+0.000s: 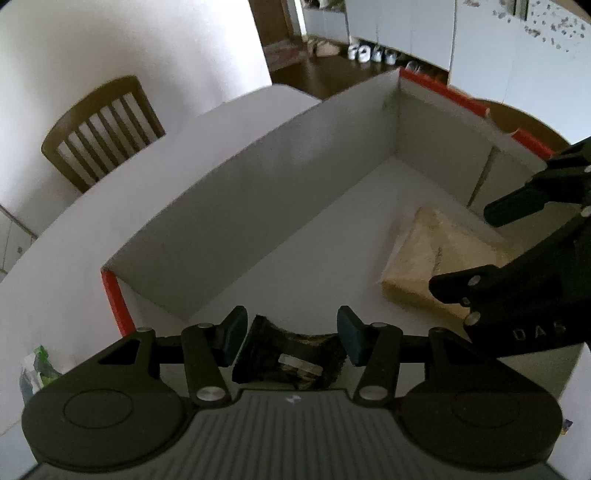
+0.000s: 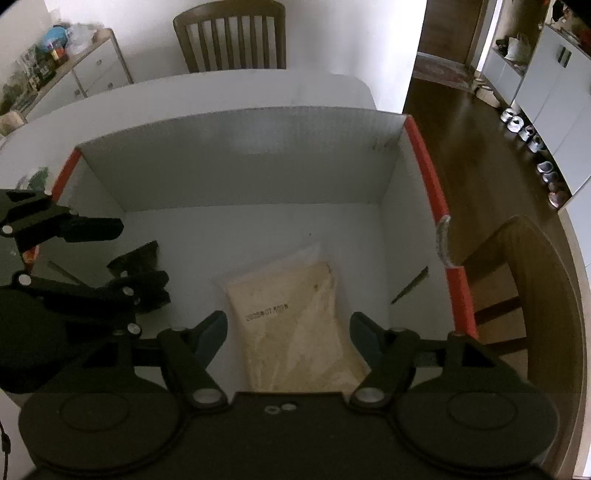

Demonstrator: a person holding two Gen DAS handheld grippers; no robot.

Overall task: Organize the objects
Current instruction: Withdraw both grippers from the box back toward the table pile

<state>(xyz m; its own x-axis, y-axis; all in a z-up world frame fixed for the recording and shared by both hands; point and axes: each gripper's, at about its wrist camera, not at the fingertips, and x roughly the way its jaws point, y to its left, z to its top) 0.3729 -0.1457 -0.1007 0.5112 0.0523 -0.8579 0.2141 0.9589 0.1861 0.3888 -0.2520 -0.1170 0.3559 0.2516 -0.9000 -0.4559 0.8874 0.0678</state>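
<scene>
Two tongs down in box (image 2: pixel 240 158): right gripper (image 2: pixel 288 332) wide astride pale packet (image 2: pixel 295 317) lying lengthwise ahead, left gripper (image 1: pixel 291 332) pinching dark packet (image 1: pixel 288 354).

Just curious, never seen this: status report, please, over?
Left fingers gripping dark packet. Right fingers open over beige packet in box. Nothing in the way.

A brown slat-backed wooden chair (image 2: pixel 231 35) stands against the plain white wall (image 2: pixel 332 33) behind the white desk (image 2: pixel 221 92). Dark wooden floor (image 2: pixel 461 147) runs right past white cabinets (image 2: pixel 546 96), with shoes (image 2: pixel 524 131) lined along them.
</scene>
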